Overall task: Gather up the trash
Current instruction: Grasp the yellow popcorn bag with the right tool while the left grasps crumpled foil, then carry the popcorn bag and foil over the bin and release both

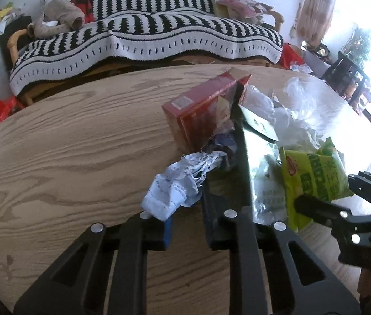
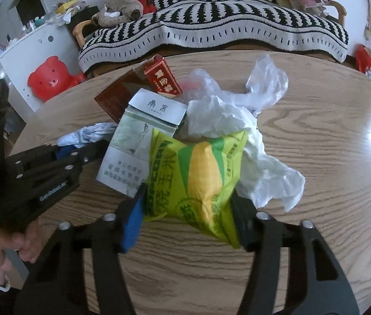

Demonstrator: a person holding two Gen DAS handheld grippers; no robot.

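A heap of trash lies on a round wooden table (image 2: 316, 136). My right gripper (image 2: 188, 223) is open, its fingers on either side of a yellow-green snack bag (image 2: 198, 176), also in the left wrist view (image 1: 314, 173). My left gripper (image 1: 188, 225) is open around the near edge of a crumpled white-blue wrapper (image 1: 182, 181), seen small in the right wrist view (image 2: 88, 134). A silver-white cigarette pack (image 2: 143, 141) lies between them. A red box (image 1: 201, 110) stands behind, with a red cigarette pack (image 2: 161, 76). Crumpled white plastic (image 2: 240, 120) lies to the right.
A sofa with a black-and-white striped blanket (image 1: 146, 34) runs behind the table. A red bear-shaped plastic stool (image 2: 51, 77) stands at the left by a white cabinet (image 2: 25, 57). A dark side stand (image 1: 348, 73) sits near the bright window on the right.
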